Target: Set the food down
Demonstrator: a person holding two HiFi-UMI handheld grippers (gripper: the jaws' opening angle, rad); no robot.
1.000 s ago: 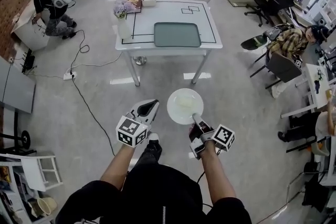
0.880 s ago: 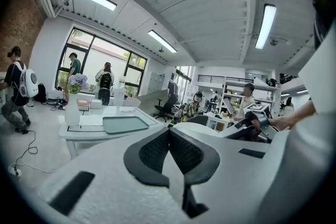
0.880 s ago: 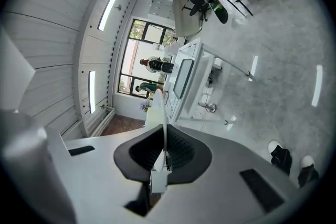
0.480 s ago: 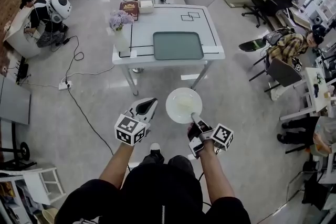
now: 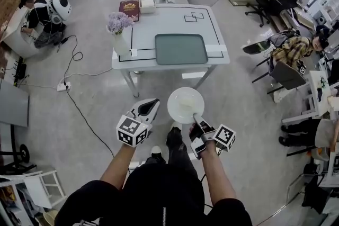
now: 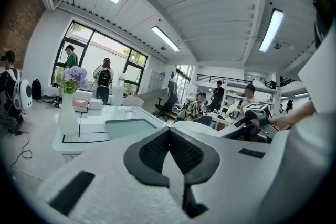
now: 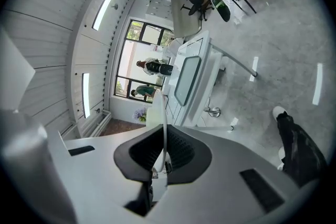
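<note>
One thin rim pinch is all that's holding the white plate of food in my right gripper, out over the floor well short of the table, left gripper closed on nothing, so any tilt is risking a spill.

Glossy white plate, polished grey floor; smooth white table, matt green tray
</note>
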